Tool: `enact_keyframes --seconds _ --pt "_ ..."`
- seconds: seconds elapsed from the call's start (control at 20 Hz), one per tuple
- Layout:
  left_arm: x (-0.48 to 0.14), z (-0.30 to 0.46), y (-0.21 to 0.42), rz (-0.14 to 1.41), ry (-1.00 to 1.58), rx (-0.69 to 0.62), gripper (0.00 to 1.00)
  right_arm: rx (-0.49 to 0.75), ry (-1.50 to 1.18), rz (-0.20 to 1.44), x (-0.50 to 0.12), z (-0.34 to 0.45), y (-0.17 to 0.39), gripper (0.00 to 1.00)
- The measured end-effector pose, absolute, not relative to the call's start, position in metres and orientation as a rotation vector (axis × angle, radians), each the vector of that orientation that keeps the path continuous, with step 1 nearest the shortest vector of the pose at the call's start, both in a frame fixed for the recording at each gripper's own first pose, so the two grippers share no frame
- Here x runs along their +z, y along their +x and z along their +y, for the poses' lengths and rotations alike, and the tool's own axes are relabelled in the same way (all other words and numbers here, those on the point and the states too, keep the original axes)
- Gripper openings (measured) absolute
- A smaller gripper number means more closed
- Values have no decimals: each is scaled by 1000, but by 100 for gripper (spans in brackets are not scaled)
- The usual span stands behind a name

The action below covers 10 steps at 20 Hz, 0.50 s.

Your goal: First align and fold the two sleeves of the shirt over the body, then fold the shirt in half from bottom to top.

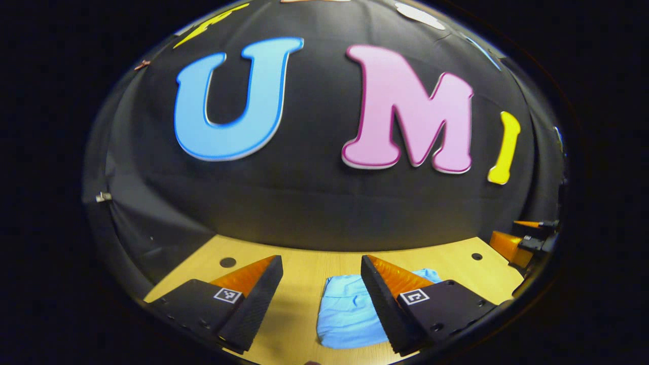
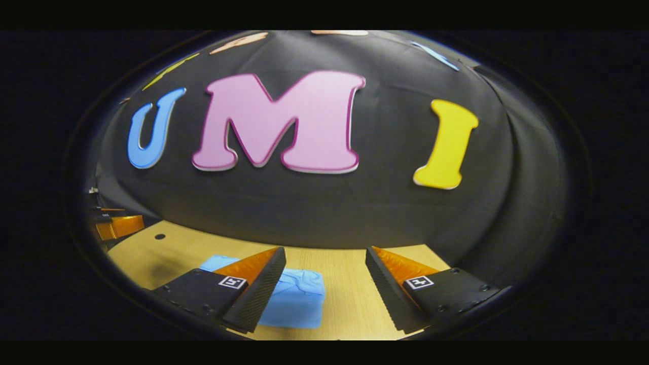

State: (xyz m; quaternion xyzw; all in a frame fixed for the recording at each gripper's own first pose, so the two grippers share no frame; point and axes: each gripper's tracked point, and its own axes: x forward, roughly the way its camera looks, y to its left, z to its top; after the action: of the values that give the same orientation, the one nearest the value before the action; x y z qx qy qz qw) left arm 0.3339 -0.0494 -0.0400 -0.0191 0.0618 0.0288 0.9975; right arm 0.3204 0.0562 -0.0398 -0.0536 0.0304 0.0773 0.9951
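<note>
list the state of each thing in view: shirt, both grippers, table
light blue shirt: folded into a compact bundle, lying flat on the table, not held
left gripper: open, nothing between its fingers, raised above the table
right gripper: open, holding nothing, shirt lies to its left
wooden table: light top with dark round holes, bears the shirt

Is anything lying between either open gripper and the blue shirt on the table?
Nothing visible does. The shirt lies bunched on bare wooden table, just ahead of the left gripper and partly behind one finger. In the right gripper view it lies just ahead of the right gripper, both grippers open.
</note>
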Motion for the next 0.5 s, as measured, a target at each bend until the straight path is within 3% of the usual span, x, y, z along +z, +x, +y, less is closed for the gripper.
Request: enact_keyframes --seconds 0.3,0.5 --pt "40 -76 172 -31 40 -22 97 178 -106 -43 40 51 182 97" --pt "56 -91 74 -87 33 -58 96 198 -100 -109 71 44 90 97"
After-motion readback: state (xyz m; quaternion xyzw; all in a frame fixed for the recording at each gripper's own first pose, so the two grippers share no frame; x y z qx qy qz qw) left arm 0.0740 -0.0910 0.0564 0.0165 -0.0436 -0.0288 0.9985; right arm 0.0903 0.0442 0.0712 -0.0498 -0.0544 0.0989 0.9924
